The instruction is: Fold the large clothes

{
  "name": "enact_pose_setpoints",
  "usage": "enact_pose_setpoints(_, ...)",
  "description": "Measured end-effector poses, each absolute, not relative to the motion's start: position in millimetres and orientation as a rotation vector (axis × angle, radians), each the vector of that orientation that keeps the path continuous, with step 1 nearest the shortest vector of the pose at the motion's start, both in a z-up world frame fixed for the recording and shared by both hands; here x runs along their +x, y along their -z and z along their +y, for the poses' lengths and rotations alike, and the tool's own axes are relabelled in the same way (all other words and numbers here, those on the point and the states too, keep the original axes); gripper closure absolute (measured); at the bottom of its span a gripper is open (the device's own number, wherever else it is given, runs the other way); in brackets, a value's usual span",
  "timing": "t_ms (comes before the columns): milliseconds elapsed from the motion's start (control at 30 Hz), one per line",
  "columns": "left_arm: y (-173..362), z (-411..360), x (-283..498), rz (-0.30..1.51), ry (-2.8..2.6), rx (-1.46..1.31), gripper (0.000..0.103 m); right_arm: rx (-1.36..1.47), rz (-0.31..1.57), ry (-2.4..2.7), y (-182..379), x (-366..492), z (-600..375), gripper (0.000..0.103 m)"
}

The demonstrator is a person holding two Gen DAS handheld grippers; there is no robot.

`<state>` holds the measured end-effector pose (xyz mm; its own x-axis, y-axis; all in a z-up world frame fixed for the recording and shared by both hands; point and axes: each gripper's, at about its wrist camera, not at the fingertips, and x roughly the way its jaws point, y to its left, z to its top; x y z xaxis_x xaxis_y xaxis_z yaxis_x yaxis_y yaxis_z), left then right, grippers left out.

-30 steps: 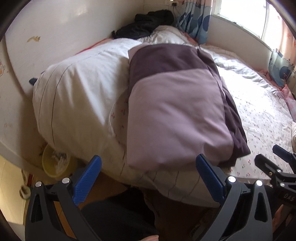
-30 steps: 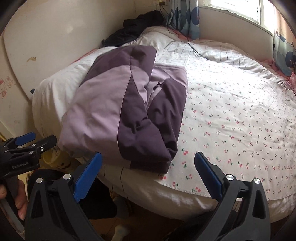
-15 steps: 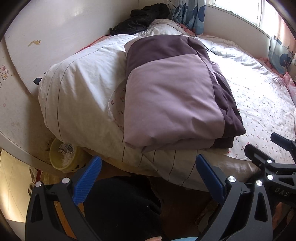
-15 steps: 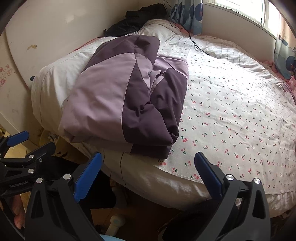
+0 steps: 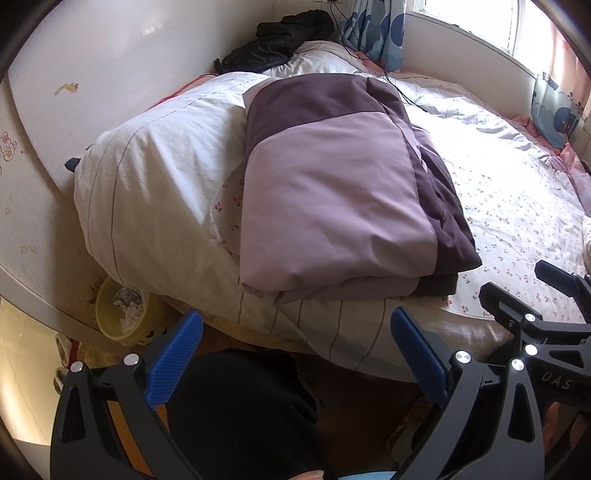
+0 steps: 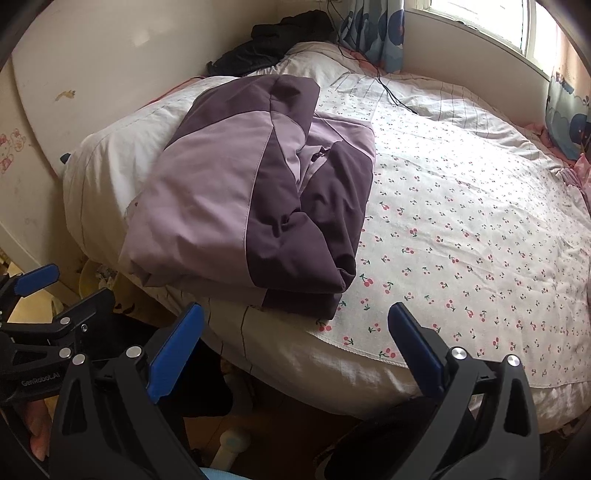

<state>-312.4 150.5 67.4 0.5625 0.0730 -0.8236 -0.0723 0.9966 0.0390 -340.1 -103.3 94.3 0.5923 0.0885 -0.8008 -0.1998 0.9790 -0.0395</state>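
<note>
A lilac and dark purple jacket (image 5: 332, 192) lies folded in a thick rectangle on the near left corner of the bed, partly over a white striped duvet (image 5: 155, 177). From the right wrist view the jacket (image 6: 251, 199) shows its dark sleeve folded on top. My left gripper (image 5: 295, 354) hangs open below the bed's edge, short of the jacket, with nothing between its blue pads. My right gripper (image 6: 295, 343) is open too, held off the bed's front edge to the right of the jacket. Each gripper shows in the other's view: the right gripper (image 5: 546, 295), the left gripper (image 6: 48, 295).
A cherry-print sheet (image 6: 461, 229) covers the bed. A black garment (image 5: 280, 40) lies by the pillow at the far wall, and a dark cable (image 6: 391, 92) runs across the sheet. A yellow bin (image 5: 122, 314) stands on the floor at the left. Curtains (image 5: 373, 29) and a window are at the back.
Both grippers have drawn back and away from the bed, so the folded jacket looks smaller and more of the floor shows. The jacket has not moved.
</note>
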Motion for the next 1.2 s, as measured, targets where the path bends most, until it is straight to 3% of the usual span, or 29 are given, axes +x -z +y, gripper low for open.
enact_pose_setpoints(1200, -75.6, 150.5, -326.0, 0.963, -0.075, -0.008, 0.006, -0.174, 0.877, -0.138, -105.1, -358.0, -97.7, 0.007)
